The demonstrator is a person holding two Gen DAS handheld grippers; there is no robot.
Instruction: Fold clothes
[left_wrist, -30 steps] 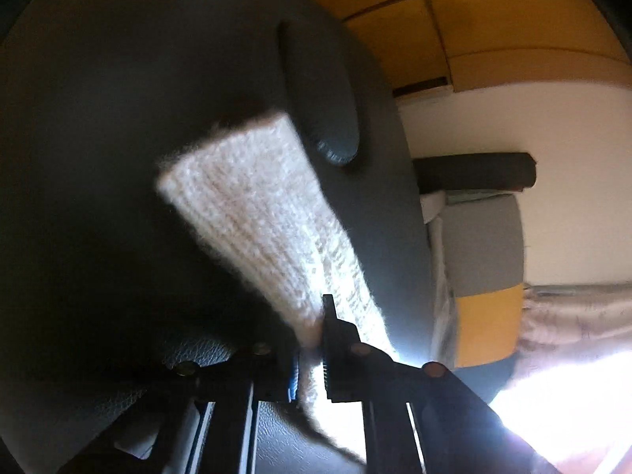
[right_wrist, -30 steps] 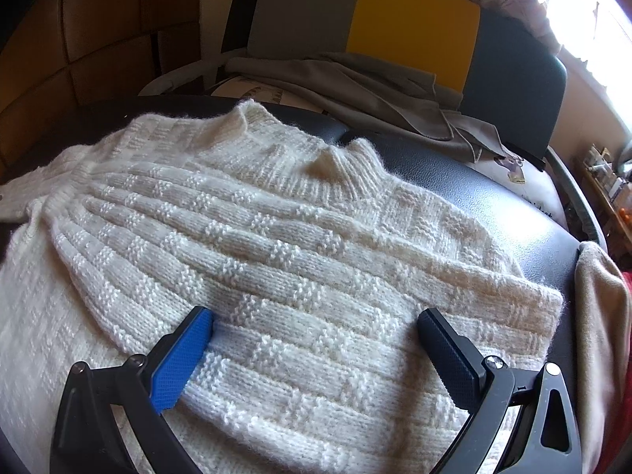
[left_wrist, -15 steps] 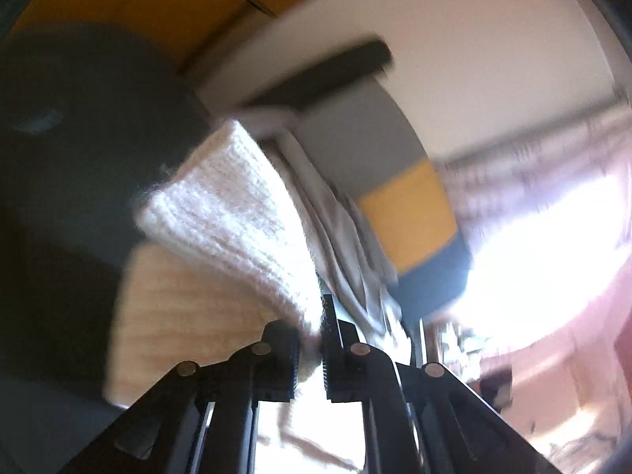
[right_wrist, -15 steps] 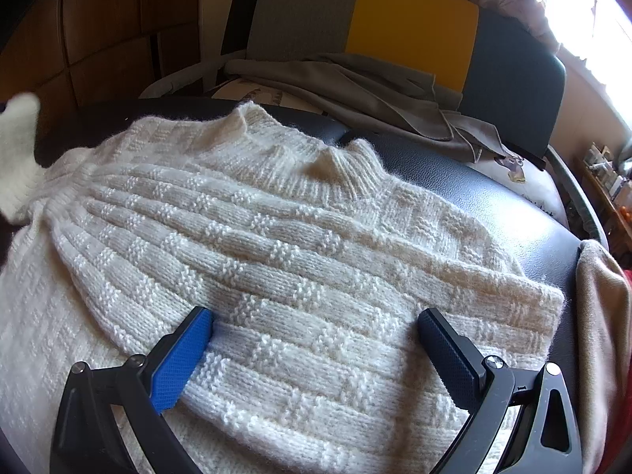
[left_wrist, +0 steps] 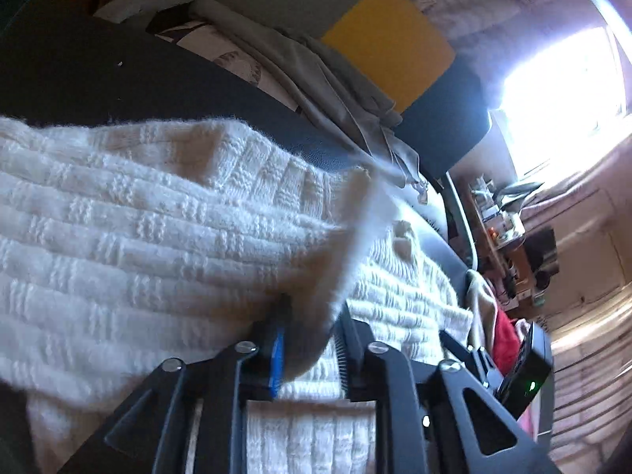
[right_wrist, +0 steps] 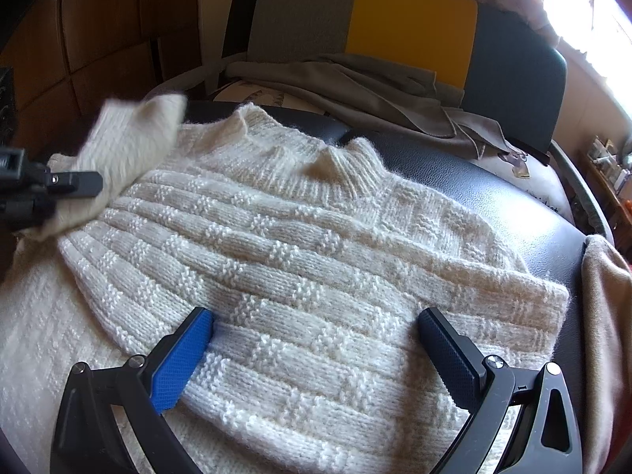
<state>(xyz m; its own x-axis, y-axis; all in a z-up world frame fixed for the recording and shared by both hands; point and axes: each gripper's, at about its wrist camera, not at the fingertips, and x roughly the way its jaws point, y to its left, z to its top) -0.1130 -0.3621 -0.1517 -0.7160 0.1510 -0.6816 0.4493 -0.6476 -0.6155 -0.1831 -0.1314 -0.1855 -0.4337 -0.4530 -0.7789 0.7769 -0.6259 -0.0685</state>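
Observation:
A cream knitted sweater (right_wrist: 316, 237) lies spread flat on a black leather surface (right_wrist: 493, 205), its collar toward the far side. My left gripper (left_wrist: 310, 345) hangs over the sweater's left shoulder (left_wrist: 118, 217) with the sleeve (left_wrist: 347, 260) between its jaws. The jaws are opening and the cuff sits loosely in the gap. From the right wrist view the left gripper (right_wrist: 79, 185) comes in at the left edge, with the sleeve (right_wrist: 130, 146) draped over it. My right gripper (right_wrist: 316, 355) stands open low over the sweater's body, its pads wide apart with only the flat knit below.
A chair back (right_wrist: 410, 23) in grey, yellow and dark blue stands behind the surface, with a grey garment (right_wrist: 375, 91) draped in front of it. A beige cloth (right_wrist: 604, 316) hangs at the right edge. A bright window (left_wrist: 561, 91) and cluttered shelves (left_wrist: 501, 221) lie to the right.
The left gripper has swung the sleeve from beyond the left edge over onto the sweater's shoulder, rolling as it went, and its jaws have parted. The right gripper has stayed still.

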